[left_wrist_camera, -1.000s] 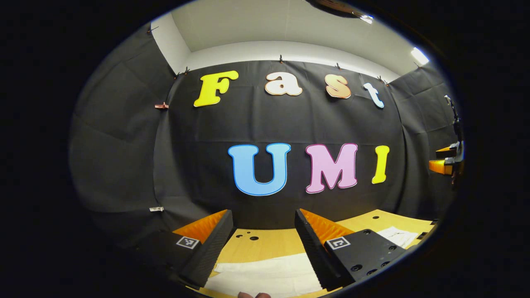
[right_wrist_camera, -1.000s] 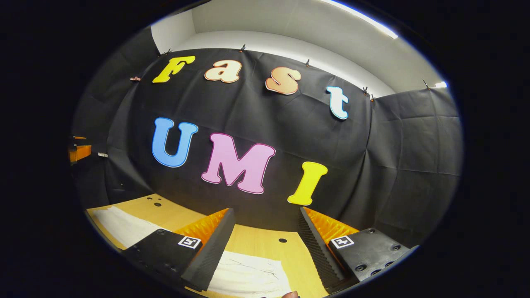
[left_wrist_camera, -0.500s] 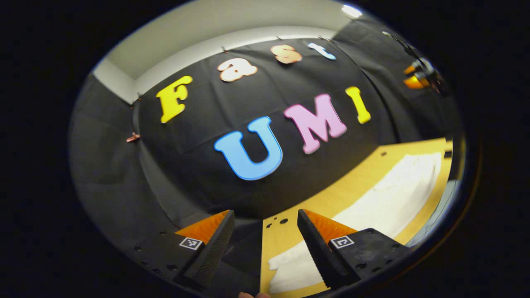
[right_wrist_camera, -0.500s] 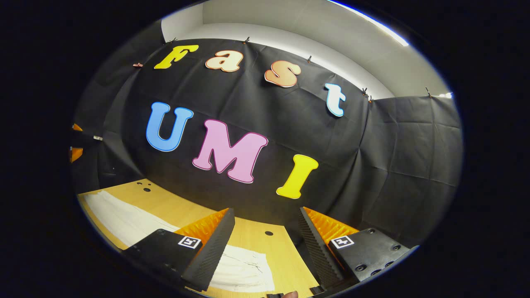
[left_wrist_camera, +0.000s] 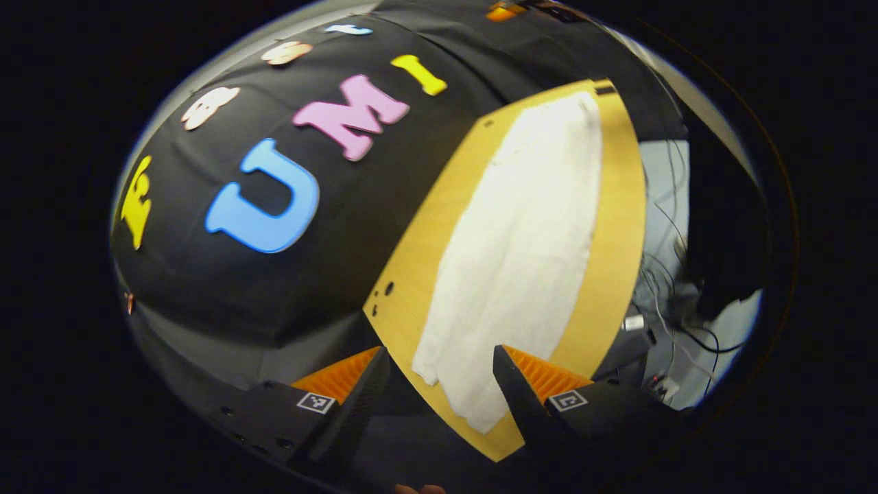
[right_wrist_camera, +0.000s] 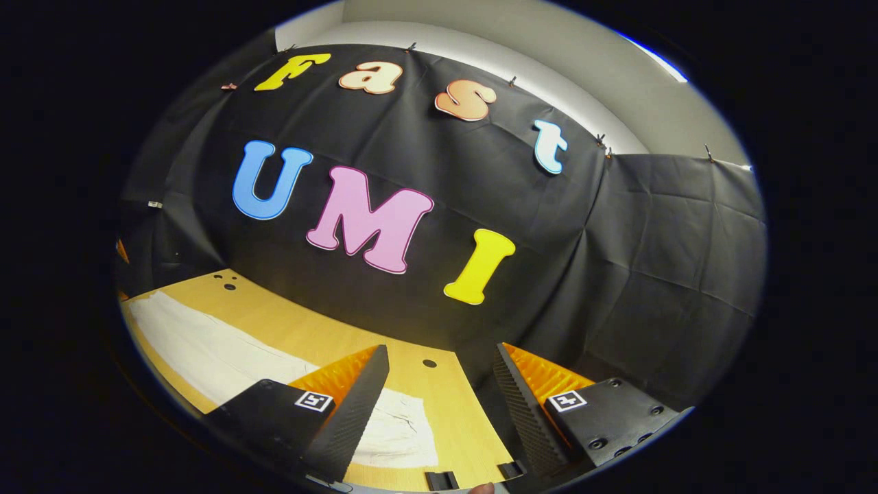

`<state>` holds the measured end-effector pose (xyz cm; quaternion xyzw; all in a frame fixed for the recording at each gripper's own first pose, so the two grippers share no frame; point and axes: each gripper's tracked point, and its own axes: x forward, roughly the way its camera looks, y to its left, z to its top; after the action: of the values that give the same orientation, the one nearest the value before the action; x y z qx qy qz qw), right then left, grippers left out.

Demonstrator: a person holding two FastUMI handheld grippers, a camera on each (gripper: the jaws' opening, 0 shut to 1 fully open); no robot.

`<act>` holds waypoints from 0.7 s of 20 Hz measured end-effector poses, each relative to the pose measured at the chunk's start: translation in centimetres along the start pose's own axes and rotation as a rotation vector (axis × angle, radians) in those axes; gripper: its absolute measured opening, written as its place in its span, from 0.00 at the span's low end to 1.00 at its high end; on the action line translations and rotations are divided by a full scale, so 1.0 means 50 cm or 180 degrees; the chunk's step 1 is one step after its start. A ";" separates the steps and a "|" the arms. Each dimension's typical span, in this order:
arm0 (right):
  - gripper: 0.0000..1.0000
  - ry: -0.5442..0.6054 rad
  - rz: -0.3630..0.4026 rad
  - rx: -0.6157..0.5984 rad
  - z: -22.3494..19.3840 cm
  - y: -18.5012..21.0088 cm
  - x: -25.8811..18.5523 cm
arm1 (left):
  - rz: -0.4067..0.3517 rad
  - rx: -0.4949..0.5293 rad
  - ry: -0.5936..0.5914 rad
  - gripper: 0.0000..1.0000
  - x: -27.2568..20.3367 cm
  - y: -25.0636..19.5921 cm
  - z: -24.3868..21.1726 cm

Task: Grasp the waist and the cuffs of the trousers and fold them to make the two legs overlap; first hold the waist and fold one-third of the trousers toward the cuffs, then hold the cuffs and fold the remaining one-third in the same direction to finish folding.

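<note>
White trousers (left_wrist_camera: pixel 521 254) lie flat and long on the wooden worktop (left_wrist_camera: pixel 617 226). They run along the worktop from one end to the other.

In the left gripper view I look down on them at a tilt. My left tongs (left_wrist_camera: pixel 439 384) are wide apart and hold nothing. They hang in the air above the near end of the trousers, which ends close to the worktop's corner. I cannot tell if that end is the waist or the cuffs. Past the far side of the worktop I see cables (left_wrist_camera: pixel 669 288) on a pale floor (left_wrist_camera: pixel 658 178).

In the right gripper view the trousers (right_wrist_camera: pixel 206 350) stretch away to the left. My right tongs (right_wrist_camera: pixel 439 384) are wide apart too, with nothing in them. They hang over the other end of the trousers, which has some creases and lies behind the left finger (right_wrist_camera: pixel 346 418). A few small round holes (right_wrist_camera: pixel 429 363) show in the worktop (right_wrist_camera: pixel 446 412) near the black cloth wall (right_wrist_camera: pixel 651 261). A bit of a hand (right_wrist_camera: pixel 483 488) peeks in at the very bottom edge.
</note>
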<state>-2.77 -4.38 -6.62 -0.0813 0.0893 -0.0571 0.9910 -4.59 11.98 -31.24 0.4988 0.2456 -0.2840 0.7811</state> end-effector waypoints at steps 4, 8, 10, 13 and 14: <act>0.97 0.0065 -0.0047 -0.0055 -0.013 -0.002 0.003 | -0.0486 0.0501 0.0170 0.96 0.072 -0.091 -0.068; 0.98 0.0142 -0.0084 -0.0086 -0.029 -0.005 0.000 | -0.0659 0.0668 0.0384 0.96 0.112 -0.121 -0.128; 0.98 0.0167 -0.0104 -0.0107 -0.033 -0.009 -0.003 | -0.0698 0.0764 0.0463 0.96 0.131 -0.121 -0.143; 0.98 0.0196 -0.0152 -0.0095 -0.035 -0.019 -0.006 | -0.0783 0.0913 0.0571 0.96 0.155 -0.126 -0.165; 0.98 0.0211 -0.0161 -0.0090 -0.040 -0.019 -0.006 | -0.0798 0.0918 0.0580 0.96 0.166 -0.123 -0.167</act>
<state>-3.53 -5.57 -8.33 -0.0955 0.1208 -0.0835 0.9845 -3.69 15.90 -43.88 0.5947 0.3322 -0.3648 0.6347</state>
